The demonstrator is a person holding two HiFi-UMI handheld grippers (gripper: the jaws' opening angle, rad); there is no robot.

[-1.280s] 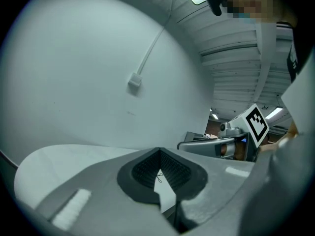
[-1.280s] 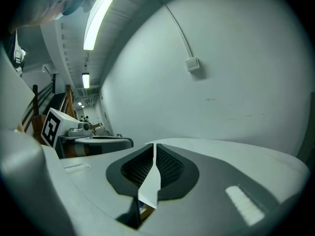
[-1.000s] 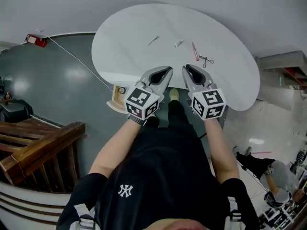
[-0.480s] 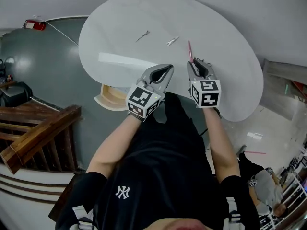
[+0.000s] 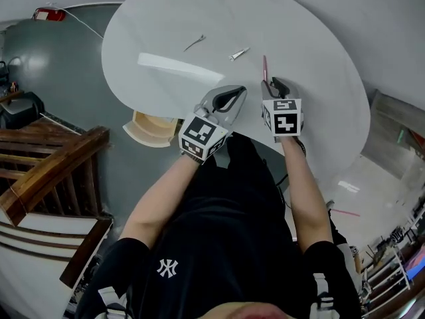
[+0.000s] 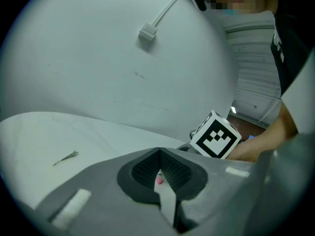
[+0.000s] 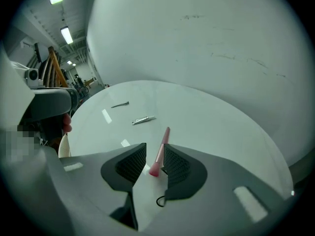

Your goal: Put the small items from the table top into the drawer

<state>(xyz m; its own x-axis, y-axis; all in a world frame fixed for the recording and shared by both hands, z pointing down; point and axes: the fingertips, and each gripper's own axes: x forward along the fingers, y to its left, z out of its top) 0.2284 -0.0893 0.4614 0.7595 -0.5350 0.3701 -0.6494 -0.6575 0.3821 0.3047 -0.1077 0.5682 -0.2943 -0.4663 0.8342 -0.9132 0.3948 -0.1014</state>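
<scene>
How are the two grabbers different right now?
The left gripper has its jaws shut with nothing in them; the right gripper has its jaws apart, having just been opening, with the pink stick lying between them, not pinched. The left gripper points flatter, towards the wall; the right gripper tips down more steeply at the white table. Both are grey with dark ribbed insides.

We count one round white counter, one open drawer, one thin metal clip, one small silver tool, one pink stick, one black loop and two claws, the left claw and the right claw.
</scene>
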